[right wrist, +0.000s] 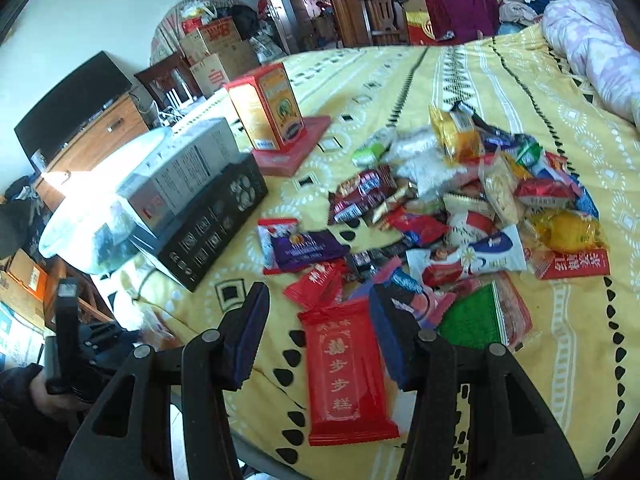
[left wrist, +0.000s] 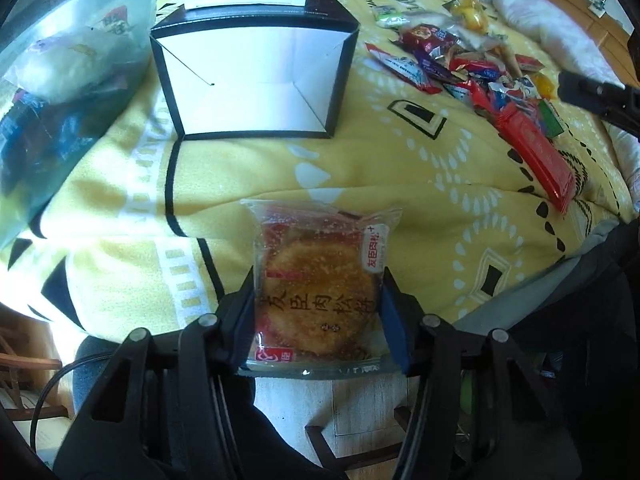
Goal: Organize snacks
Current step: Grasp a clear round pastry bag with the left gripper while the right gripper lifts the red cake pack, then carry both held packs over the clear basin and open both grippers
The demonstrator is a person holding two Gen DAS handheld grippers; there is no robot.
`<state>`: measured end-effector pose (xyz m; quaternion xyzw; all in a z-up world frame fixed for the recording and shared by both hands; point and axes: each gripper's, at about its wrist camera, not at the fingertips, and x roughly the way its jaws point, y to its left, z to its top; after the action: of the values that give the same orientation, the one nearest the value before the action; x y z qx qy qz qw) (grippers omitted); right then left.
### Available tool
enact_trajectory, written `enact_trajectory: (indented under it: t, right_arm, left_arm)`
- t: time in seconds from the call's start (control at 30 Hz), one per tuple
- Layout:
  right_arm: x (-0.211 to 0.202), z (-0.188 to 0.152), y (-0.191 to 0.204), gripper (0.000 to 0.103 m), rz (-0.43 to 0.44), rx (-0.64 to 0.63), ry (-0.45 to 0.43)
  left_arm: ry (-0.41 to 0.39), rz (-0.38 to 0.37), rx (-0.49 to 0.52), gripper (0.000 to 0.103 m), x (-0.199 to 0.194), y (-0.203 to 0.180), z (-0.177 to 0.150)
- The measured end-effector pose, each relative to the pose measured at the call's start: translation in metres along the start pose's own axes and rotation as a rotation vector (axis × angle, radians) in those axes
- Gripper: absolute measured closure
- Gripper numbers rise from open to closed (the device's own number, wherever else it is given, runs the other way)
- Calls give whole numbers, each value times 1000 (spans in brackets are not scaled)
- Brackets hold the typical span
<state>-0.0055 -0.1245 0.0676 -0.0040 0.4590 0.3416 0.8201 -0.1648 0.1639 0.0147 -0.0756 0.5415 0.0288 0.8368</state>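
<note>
Left gripper [left wrist: 318, 312] gripping pastry packet [left wrist: 320, 284] at lower centre of left view, blue pads pressing both packet sides. Open black box [left wrist: 256, 80] sitting above on yellow blanket [left wrist: 380, 184], snack pile [left wrist: 476, 64] lying upper right. In right view, right gripper [right wrist: 318, 336] hanging half open, holding nothing, over red bar [right wrist: 344, 376] at lower centre; snack pile spreading above.
</note>
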Motion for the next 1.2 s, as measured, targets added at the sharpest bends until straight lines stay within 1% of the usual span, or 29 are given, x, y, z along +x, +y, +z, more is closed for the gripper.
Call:
enact_trajectory:
  t: [0.03, 0.07, 0.13, 0.2, 0.27, 0.37, 0.47, 0.5, 0.57, 0.63, 0.73, 0.83, 0.9, 1.03, 1.1, 1.2]
  right_arm:
    - [2, -2, -1, 44, -21, -7, 18]
    - [2, -4, 0, 36, -48, -25, 28]
    - [2, -10, 4, 24, -88, -73, 51]
    - [4, -16, 7, 23, -96, -103, 66]
    - [11, -24, 10, 23, -86, -115, 97]
    - [28, -34, 9, 23, -95, -118, 143]
    - [46, -43, 10, 26, -132, -148, 181]
    - [53, -46, 10, 29, -144, -160, 196]
    - [60, -51, 10, 45, -174, -182, 205]
    - [52, -51, 11, 49, -172, -173, 180]
    - [29, -45, 18, 49, -168, -178, 116]
    - [1, -29, 27, 49, -157, -162, 38]
    - [-14, -14, 33, 49, -140, -147, -8]
    - [-42, 33, 56, 49, -87, -151, -123]
    - [-51, 57, 70, 49, -45, -156, -169]
    - [-57, 96, 100, 49, 29, -180, -231]
  left_arm:
    - [-2, 1, 3, 48, 0, -2, 1]
    - [-5, -2, 6, 48, -1, -3, 0]
    - [-12, -4, 12, 48, -4, -5, 2]
    - [-18, -15, 10, 48, -6, -7, 4]
    - [-17, -24, 15, 48, -6, -9, 5]
    - [-10, -26, 20, 48, -6, -10, 4]
    - [-6, -28, 9, 48, -7, -9, 7]
    - [-7, -28, 4, 48, -7, -9, 9]
    - [-23, -28, 11, 48, -13, -14, 12]
    - [-56, -34, 35, 48, -23, -20, 18]
    - [-132, -58, 60, 48, -48, -29, 31]
    - [-222, -83, 47, 48, -79, -24, 47]
    - [-285, -83, 24, 48, -100, -16, 60]
    - [-395, -58, -35, 48, -138, 12, 85]
    - [-446, -25, -85, 48, -154, 35, 97]
    - [-496, 29, -172, 48, -170, 74, 108]
